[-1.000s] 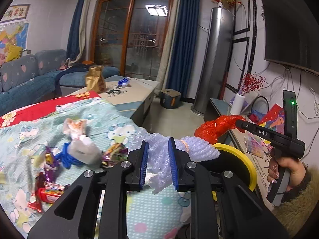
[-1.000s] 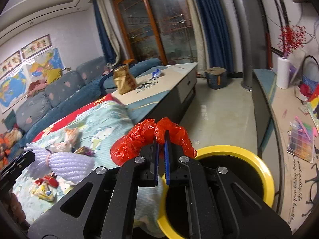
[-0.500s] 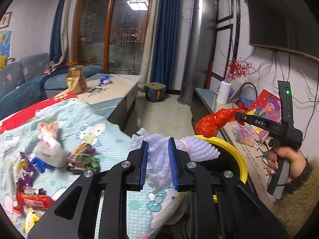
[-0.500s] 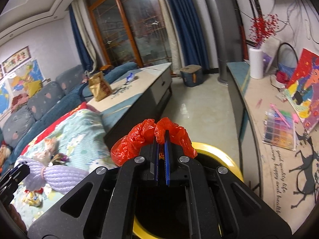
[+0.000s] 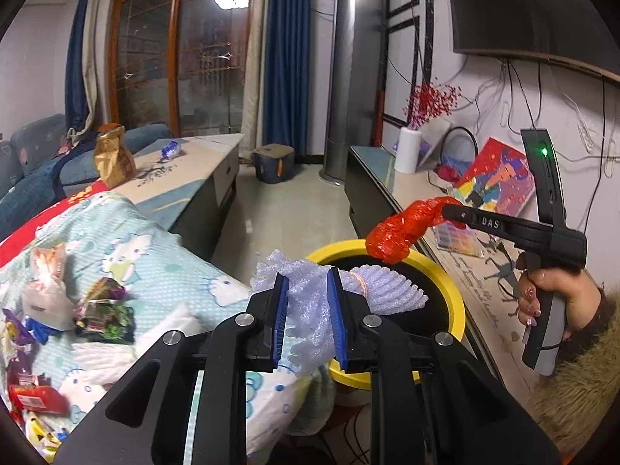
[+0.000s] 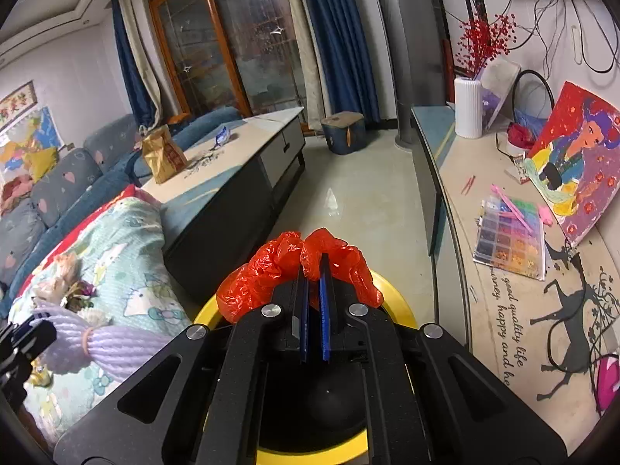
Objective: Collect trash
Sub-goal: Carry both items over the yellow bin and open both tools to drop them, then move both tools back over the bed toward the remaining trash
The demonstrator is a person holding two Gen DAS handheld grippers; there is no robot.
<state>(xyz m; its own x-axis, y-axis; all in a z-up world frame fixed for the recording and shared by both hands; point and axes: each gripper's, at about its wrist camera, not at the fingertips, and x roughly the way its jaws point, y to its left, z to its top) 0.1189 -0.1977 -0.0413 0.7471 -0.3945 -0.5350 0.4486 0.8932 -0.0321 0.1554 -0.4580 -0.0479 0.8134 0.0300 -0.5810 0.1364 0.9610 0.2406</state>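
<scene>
Red plastic bag (image 6: pixel 298 271), crumpled, sits clamped in our right tool (image 6: pixel 314 271), hanging over the yellow-rimmed bin (image 5: pixel 445 271). Our left tool (image 5: pixel 308 290) is closed on a lavender foam net (image 5: pixel 372 286), whose free end reaches over the bin's near rim. Both pieces hang above the bin's dark opening and neither rests inside it. More wrappers (image 5: pixel 104 310) lie on the cartoon-print blanket (image 5: pixel 174 267) just beside the bin. Our right hand (image 5: pixel 558 294) grips that tool's handle.

blue curtains (image 6: pixel 333 35), wood-framed glass doors (image 5: pixel 182 58), grey sofa (image 6: pixel 58 178), pale tiled floor (image 6: pixel 360 201)
</scene>
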